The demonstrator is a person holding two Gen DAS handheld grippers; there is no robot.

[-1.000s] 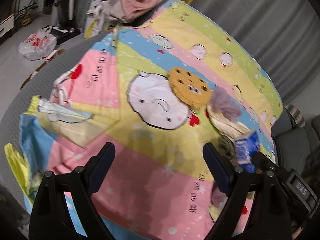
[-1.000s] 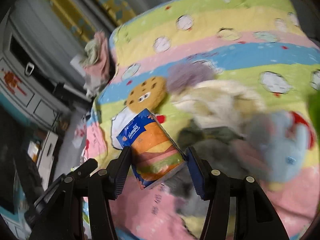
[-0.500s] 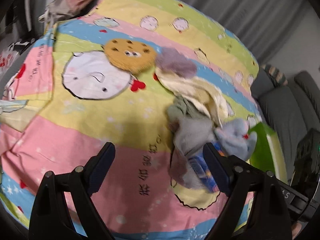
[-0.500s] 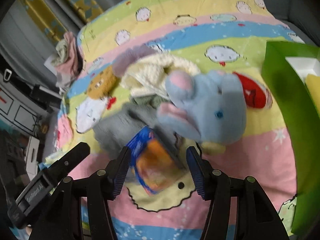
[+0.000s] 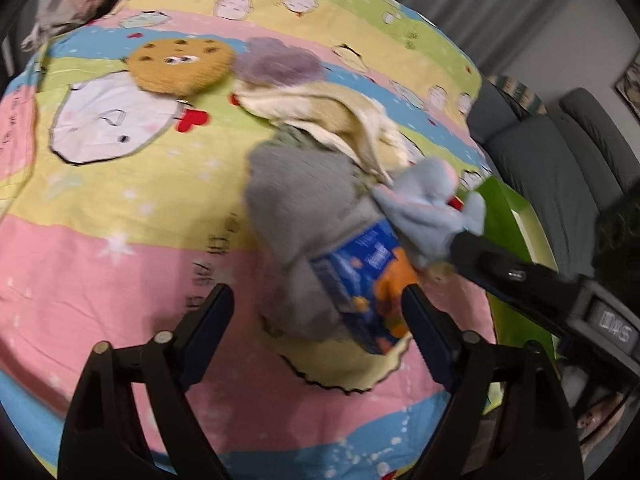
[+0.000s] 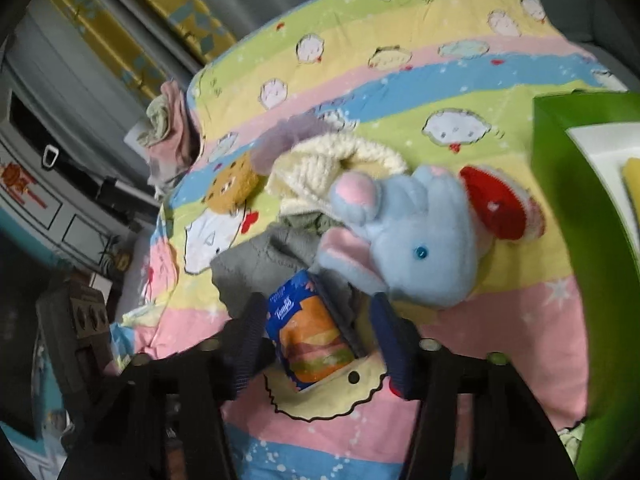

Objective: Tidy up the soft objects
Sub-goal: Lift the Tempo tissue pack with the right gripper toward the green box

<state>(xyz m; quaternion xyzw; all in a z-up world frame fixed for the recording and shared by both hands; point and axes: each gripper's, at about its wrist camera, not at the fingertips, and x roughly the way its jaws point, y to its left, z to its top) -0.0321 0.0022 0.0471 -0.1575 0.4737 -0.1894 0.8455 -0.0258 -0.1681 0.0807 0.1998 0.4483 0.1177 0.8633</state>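
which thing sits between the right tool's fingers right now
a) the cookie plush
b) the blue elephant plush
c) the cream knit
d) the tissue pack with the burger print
d: in the right wrist view the tissue pack lies between the fingers of the right tool, against the left one with a gap to the right one, while the blue elephant plush lies beyond the fingertips on the bedsheet.
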